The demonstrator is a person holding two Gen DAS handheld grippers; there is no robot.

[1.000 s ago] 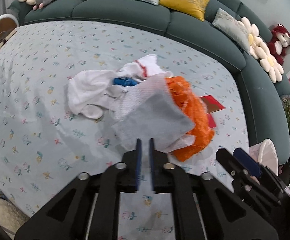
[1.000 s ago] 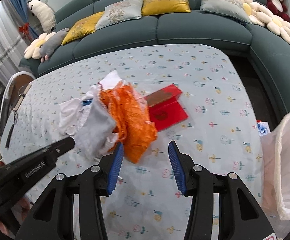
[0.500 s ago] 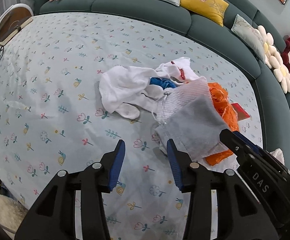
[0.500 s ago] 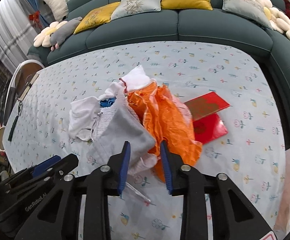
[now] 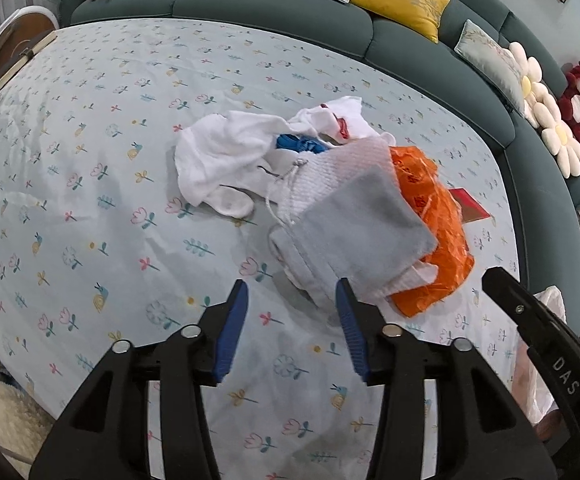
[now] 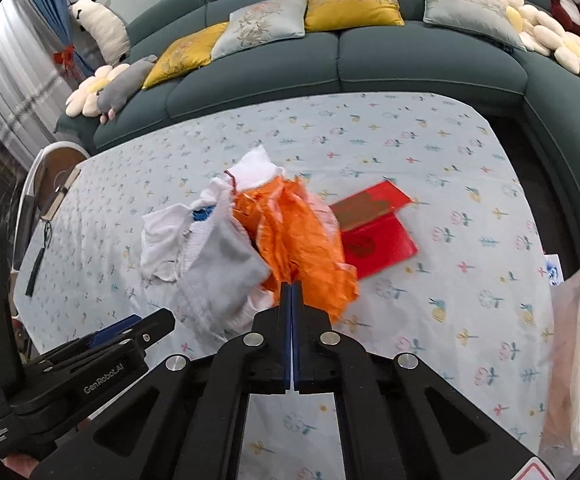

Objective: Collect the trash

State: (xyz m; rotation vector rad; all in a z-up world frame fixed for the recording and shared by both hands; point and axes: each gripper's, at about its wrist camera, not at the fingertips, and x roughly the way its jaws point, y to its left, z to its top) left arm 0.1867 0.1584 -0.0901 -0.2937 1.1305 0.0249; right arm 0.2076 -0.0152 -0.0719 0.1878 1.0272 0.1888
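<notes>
On the flowered tablecloth (image 5: 90, 200) lies a heap: a white cloth (image 5: 226, 152), a grey cloth (image 5: 353, 216), something blue (image 5: 297, 144) and a crumpled orange plastic bag (image 6: 301, 240). My left gripper (image 5: 291, 286) is at the heap's near side. Its jaws are opening, and the grey cloth's near edge reaches the gap without touching the pads. My right gripper (image 6: 291, 286) is closing, its pads together on the orange bag's near edge. One right finger (image 5: 529, 312) shows in the left wrist view.
Two red envelopes (image 6: 377, 236) lie just right of the heap. A pale translucent bag (image 6: 577, 320) hangs past the table's right edge. A dark green sofa (image 6: 329, 68) with cushions and plush toys curves round the far side. A book (image 5: 22, 60) and a dark cord (image 6: 38, 264) lie far left.
The left gripper let go of the grey cloth, opened and drew back a little. The right gripper came in to the heap and closed from wide open onto the orange bag.
</notes>
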